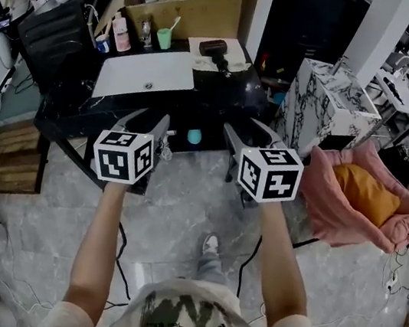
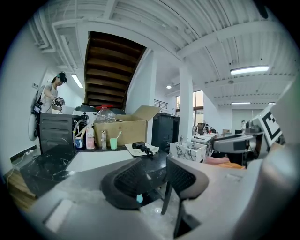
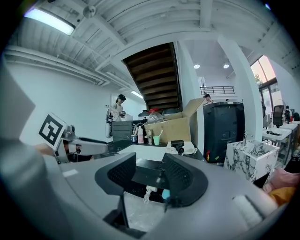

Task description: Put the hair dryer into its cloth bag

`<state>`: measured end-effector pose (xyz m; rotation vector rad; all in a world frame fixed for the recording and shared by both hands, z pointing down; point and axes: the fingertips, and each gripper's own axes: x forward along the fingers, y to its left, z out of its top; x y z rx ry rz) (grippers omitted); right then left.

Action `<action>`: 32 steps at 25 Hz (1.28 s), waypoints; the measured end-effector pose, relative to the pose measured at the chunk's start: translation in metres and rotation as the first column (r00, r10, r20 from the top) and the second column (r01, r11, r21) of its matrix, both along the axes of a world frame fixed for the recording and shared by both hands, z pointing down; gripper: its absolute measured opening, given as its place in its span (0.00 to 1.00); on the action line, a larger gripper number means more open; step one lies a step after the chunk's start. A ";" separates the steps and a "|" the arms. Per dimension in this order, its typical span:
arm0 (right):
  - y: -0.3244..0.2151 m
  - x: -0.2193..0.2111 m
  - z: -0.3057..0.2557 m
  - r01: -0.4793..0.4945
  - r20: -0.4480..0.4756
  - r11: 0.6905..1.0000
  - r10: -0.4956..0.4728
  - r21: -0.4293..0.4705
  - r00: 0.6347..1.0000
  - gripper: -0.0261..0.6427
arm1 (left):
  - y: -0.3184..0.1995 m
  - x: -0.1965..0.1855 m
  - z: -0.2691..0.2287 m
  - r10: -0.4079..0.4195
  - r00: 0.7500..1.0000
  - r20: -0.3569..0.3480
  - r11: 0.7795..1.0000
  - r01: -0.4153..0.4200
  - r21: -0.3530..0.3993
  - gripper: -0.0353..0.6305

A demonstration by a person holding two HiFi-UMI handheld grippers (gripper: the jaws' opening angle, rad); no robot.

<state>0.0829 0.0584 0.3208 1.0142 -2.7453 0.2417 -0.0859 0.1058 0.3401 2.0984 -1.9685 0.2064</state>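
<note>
Nothing is held between the jaws of the left gripper (image 2: 157, 177). They are set fairly wide apart. The same is seen at the right gripper (image 3: 150, 177): its jaws are fairly wide, with nothing between them. In the head view, the left gripper (image 1: 149, 122) and the right gripper (image 1: 249, 137) are held side by side. Both are pointed at the front edge of the tabletop (image 1: 223, 100) and are tipped down a little.

The hair dryer (image 1: 214, 48) is found far from the jaws, near the back edge of the tabletop, toward the right corner. It is laid flat on a pale cloth (image 1: 199, 62), which is likely its bag. It is seen again from the left gripper (image 2: 140, 146) and from the right gripper (image 3: 177, 144).

The dark body of the dryer is laid about along the back edge. Its thin part is pointed toward the front edge and a bit to the right. Which end blows the air cannot be told from here.

The step in hand is judged to be the reach. Nothing has been picked up yet, and the dryer is not in the bag. Next, both grippers need to be brought over the tabletop to the back. One is likely needed for the dryer and one for the cloth, so the bag can be held open.
</note>
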 end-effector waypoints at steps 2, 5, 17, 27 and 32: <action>-0.016 -0.002 0.001 0.009 -0.002 1.000 -0.009 -0.005 1.000 0.35 | -0.015 -0.002 0.000 -0.006 1.000 -0.003 1.000 0.006 -0.003 0.33; -0.039 -0.007 0.001 0.027 -0.002 1.000 -0.027 -0.009 1.000 0.37 | -0.037 -0.006 0.000 -0.016 1.000 -0.005 1.000 0.016 -0.004 0.35; -0.134 -0.028 -0.003 0.113 0.010 0.993 -0.112 -0.033 0.994 0.43 | -0.120 -0.017 -0.006 -0.050 0.998 -0.022 0.999 0.050 -0.009 0.48; -0.189 -0.052 0.008 0.192 -0.009 0.980 -0.193 -0.057 0.981 0.46 | -0.164 -0.032 0.002 -0.111 0.994 -0.011 0.993 0.110 -0.028 0.48; -0.207 -0.061 0.013 0.218 -0.009 0.974 -0.219 -0.059 0.976 0.46 | -0.178 -0.040 0.004 -0.141 0.990 -0.011 0.990 0.141 -0.027 0.48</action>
